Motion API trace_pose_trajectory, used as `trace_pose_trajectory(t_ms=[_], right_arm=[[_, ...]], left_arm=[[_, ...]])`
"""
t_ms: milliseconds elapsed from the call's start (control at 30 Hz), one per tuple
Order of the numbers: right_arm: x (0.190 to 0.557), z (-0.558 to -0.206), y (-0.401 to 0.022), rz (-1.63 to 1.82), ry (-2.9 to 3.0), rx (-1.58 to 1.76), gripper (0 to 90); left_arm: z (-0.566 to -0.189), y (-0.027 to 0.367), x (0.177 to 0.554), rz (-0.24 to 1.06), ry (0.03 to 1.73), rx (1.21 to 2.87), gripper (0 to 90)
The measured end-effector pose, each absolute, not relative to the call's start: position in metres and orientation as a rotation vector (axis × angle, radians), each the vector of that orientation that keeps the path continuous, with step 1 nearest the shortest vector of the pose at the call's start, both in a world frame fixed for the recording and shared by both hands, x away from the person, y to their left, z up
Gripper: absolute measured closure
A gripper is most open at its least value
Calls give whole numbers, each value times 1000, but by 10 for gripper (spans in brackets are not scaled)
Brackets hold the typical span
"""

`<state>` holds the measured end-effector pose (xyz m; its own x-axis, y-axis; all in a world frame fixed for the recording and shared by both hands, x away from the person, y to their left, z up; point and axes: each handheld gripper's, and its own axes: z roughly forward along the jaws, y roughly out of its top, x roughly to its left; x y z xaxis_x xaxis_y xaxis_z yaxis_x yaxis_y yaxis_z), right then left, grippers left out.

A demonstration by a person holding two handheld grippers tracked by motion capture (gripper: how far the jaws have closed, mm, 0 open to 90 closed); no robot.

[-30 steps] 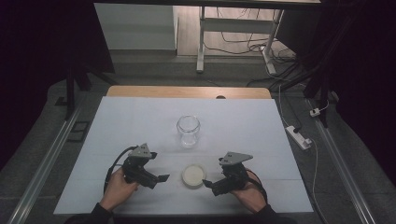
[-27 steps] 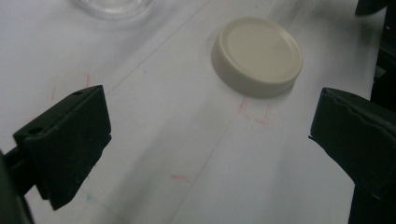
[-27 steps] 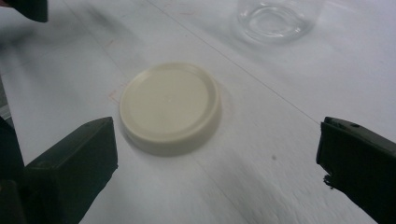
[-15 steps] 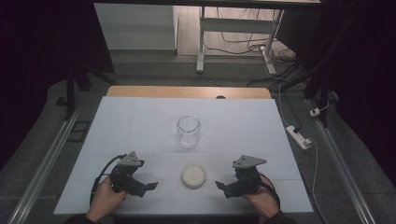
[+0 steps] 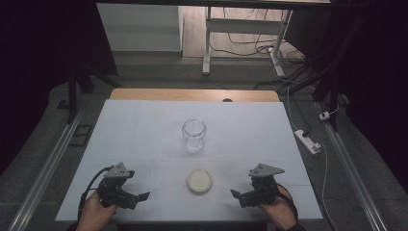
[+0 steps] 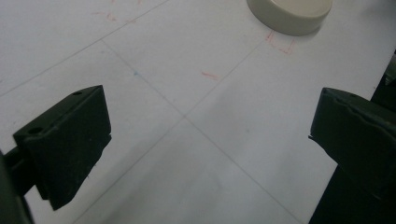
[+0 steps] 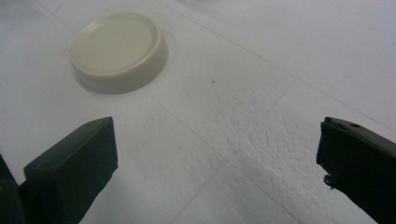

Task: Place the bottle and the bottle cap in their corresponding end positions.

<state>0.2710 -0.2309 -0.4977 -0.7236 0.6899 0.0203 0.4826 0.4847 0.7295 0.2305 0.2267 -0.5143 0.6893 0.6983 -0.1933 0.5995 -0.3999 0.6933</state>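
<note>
An empty clear glass jar stands upright at the middle of the white table. Its cream round lid lies flat in front of it, nearer the front edge. My left gripper is held low at the front left, open, jaws pointing right toward the lid. At the front right my right gripper is open too, jaws pointing left at the lid. Neither holds anything.
Faint pencil lines and red marks cross the table sheet. A wooden strip edges the far side. On the floor to the right lies a white power strip with cables; a metal stand rises behind.
Both hands have drawn the grippers back from the lid, outward and toward the front edge. The jar and lid have stayed in place.
</note>
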Motion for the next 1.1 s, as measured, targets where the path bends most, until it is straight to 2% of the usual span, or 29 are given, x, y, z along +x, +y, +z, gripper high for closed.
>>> trace_pose_trajectory(t_ms=[733,1100], right_arm=[[253,-500,-269,1045,2385,1105,0],[244,-500,-284,1032,2357,1173,0]], left_arm=[[-524,272,193,198,1151,2046,0],[-524,282,183,250,1219,2036,0]])
